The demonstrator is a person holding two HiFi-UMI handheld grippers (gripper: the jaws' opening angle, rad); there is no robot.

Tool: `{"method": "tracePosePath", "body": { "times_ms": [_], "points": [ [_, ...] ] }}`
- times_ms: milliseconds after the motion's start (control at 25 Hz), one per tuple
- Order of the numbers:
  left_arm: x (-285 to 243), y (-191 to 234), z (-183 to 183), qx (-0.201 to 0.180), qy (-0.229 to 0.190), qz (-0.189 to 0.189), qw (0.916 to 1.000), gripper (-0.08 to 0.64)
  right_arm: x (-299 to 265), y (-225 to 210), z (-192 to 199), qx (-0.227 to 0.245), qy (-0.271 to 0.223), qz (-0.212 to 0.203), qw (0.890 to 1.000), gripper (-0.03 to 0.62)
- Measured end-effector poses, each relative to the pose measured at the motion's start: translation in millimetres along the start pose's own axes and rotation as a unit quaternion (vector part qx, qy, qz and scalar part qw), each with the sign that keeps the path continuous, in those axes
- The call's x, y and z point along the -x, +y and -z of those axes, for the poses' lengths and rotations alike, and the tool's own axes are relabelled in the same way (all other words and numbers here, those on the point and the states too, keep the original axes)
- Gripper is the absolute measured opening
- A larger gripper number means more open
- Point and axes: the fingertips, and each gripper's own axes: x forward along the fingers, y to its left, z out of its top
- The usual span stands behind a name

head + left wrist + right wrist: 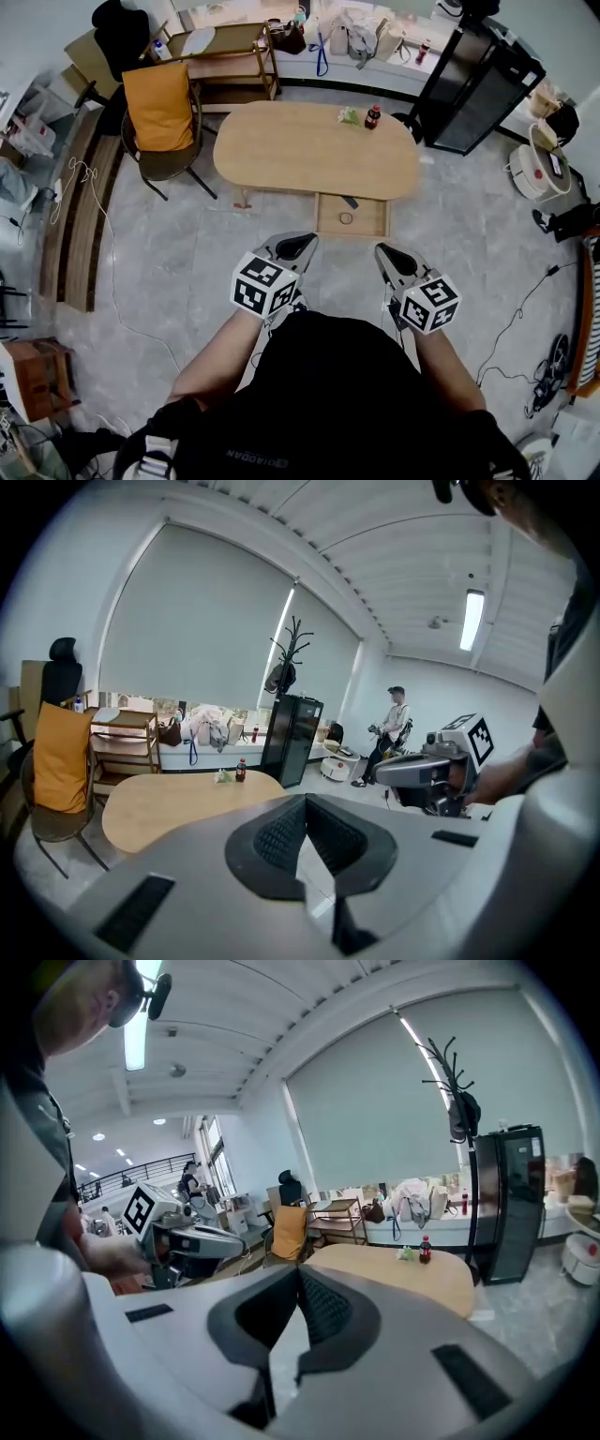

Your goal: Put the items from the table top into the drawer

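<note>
Grey floor (202, 272) separates the open drawer (352, 233) from left gripper (307, 241) and right gripper (382, 250), both closed, empty.

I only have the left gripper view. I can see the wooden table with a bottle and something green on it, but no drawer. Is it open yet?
Observer: Yes. In the head view the drawer stands pulled out from the side of the table nearest the person.
Operator: Anything in it?
Observer: A small ring-like thing lies on its floor; it is too small to identify.
Operator: Is the right tool carrying something?
Observer: No. The right tool has its jaws together with nothing between them.
</note>
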Motion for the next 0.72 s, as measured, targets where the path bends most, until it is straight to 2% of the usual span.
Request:
{"method": "tracePosePath", "body": {
  "times_ms": [160,360,720],
  "points": [
    [-9,-50,8,0.012,-0.010,-0.003,0.9999,0.000,50,9,15,0.009,-0.002,-0.025,1.000,0.003],
    [-10,-117,35,-0.003,-0.001,0.002,1.0000,0.000,103,18,53,0.014,0.008,-0.031,0.999,0.003],
    [0,-177,86,-0.001,0.032,-0.024,0.9992,0.000,150,28,106,0.009,0.020,-0.041,0.999,0.003]
  ]
}}
